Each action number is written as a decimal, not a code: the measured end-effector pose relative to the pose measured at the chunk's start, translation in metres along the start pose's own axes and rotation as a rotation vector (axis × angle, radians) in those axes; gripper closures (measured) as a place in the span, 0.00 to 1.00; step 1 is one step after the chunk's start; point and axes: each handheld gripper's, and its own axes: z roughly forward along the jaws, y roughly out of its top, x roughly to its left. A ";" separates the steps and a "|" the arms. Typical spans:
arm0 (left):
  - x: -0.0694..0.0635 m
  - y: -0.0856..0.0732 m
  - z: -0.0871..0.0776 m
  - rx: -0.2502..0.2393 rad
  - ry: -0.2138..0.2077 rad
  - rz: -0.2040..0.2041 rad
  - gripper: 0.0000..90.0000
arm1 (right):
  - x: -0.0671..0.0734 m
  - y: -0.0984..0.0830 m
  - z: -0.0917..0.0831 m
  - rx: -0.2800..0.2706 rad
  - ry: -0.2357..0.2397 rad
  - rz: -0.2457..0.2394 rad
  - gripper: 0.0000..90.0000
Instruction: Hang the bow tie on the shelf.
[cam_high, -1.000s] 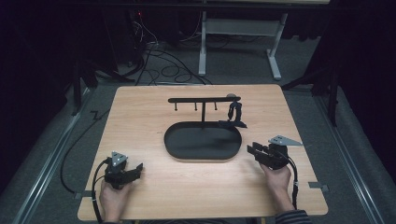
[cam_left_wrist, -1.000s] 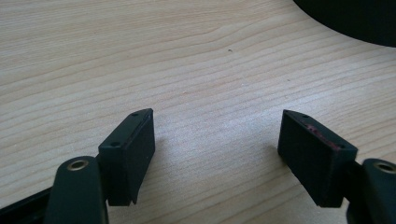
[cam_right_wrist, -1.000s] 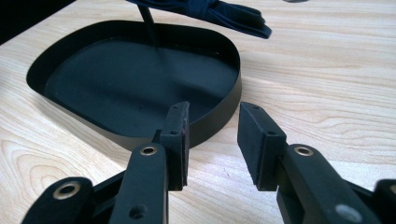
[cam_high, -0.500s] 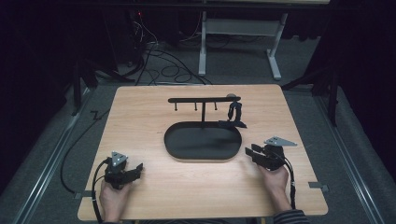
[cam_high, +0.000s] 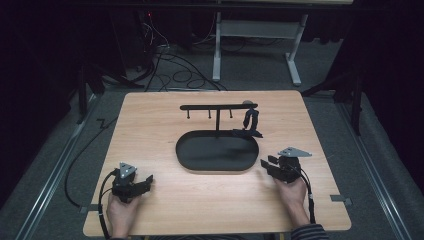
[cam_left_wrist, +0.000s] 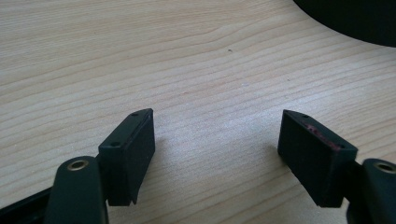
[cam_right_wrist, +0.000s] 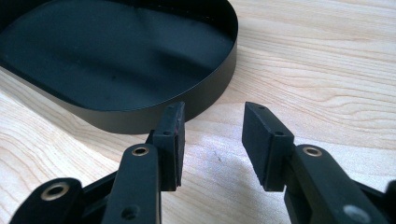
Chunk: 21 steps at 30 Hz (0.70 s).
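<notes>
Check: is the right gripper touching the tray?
Apart. The right gripper view shows bare wood between the right gripper and the tray wall; its jaws stand open with nothing between them.

One black oval tray (cam_high: 216, 152) lay on the one wooden table (cam_high: 150, 125), just ahead of the right jaws. One T-shaped rack (cam_high: 218, 107) rose behind it, bearing one small dark hanging object (cam_high: 249, 120). Two grippers were present, two jaws each.
</notes>
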 end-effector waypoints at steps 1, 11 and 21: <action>0.000 0.000 0.000 0.000 0.000 0.000 0.31 | 0.000 0.000 0.000 0.002 0.000 -0.003 0.68; 0.000 0.000 0.000 0.000 0.000 0.000 0.31 | 0.003 -0.001 0.005 0.028 -0.032 -0.033 0.66; 0.000 0.000 0.000 0.000 -0.001 0.001 0.31 | 0.008 -0.008 0.013 0.070 -0.102 -0.083 0.55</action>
